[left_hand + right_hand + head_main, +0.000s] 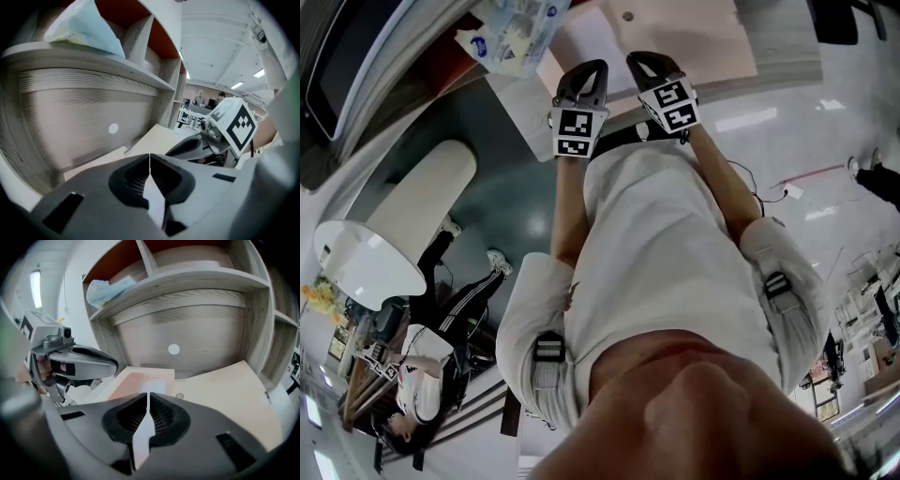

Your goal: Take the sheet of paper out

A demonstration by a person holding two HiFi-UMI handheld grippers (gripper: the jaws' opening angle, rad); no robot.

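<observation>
Left gripper (150, 156) and right gripper (148, 394): jaws pressed together, empty. Pinkish sheet of paper (139, 378), seemingly flat on the desk (225, 390), looks light, limp; pinch its near edge.

Bag (514, 33) cut by top edge (print blurred), far people (200, 97) — tiny

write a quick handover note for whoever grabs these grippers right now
Left gripper: shut, empty, held near the pale wooden desk.
Right gripper: shut, empty, beside it.
Flat pale pink sheet lies on the desk below the grey wooden shelf; I can't tell whether it is the paper itself or a folder holding it.
Done: nothing visible yet.
Left: open a gripper, grip the paper, draw it out.
</observation>
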